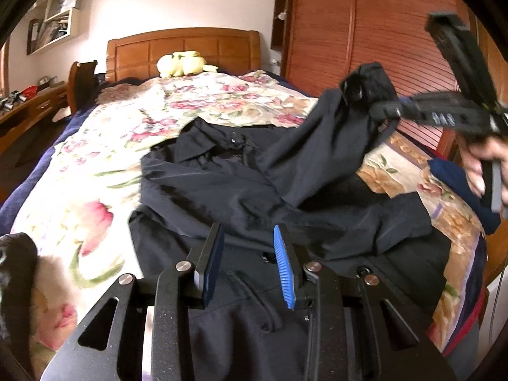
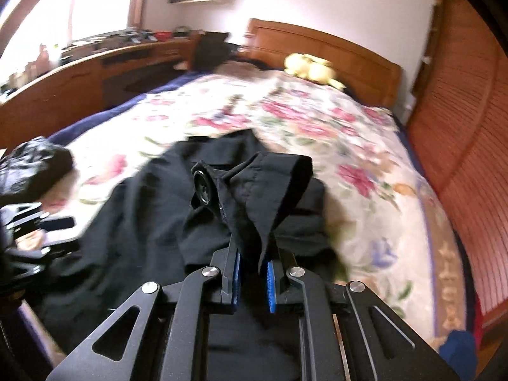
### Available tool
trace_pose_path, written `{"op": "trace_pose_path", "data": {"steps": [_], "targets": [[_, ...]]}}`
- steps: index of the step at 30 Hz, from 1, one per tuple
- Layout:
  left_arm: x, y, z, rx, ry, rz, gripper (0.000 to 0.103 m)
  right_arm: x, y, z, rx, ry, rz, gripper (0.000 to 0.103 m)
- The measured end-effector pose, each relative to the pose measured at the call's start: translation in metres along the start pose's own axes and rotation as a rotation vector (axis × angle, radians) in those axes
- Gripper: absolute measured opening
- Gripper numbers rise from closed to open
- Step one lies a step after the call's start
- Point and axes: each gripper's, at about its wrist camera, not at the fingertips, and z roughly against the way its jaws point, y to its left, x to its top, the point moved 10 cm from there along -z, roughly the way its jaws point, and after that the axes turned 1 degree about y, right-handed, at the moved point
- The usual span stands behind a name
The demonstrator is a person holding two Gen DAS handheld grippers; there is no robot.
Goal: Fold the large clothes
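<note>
Right gripper (image 2: pixel 252 268) clamped on black shirt (image 1: pixel 241 190) sleeve cuff (image 2: pixel 273 184), lifted at 2 o'clock over shirt body. Body spread on floral bedspread (image 1: pixel 95 171), collar toward 12. Left gripper (image 1: pixel 249 260) part-open, empty, nearer the hem.

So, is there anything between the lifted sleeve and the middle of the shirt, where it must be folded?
Nothing visible blocks it. The right tongs are shut on the sleeve cuff, held above the black shirt. The shirt's middle lies bare on the floral bedspread. The left tongs hover at the near hem, holding nothing, beside the path.
</note>
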Motion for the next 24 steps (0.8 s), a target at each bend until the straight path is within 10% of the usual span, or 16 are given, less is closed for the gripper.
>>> {"op": "trace_pose_path", "data": {"steps": [6,11,24], "targets": [[0.004,0.025,0.011,0.029,-0.022,0.035,0.033,-0.018,0.051,0.005,0.104,0.012,0.049,0.023],[0.005,0.035,0.011,0.041,-0.027,0.048,0.033,-0.022,0.066,0.019,0.167,-0.001,0.035,0.055],[0.001,0.031,0.004,0.017,-0.005,0.027,0.033,-0.068,0.037,0.038,0.052,0.048,0.042,0.061]]}}
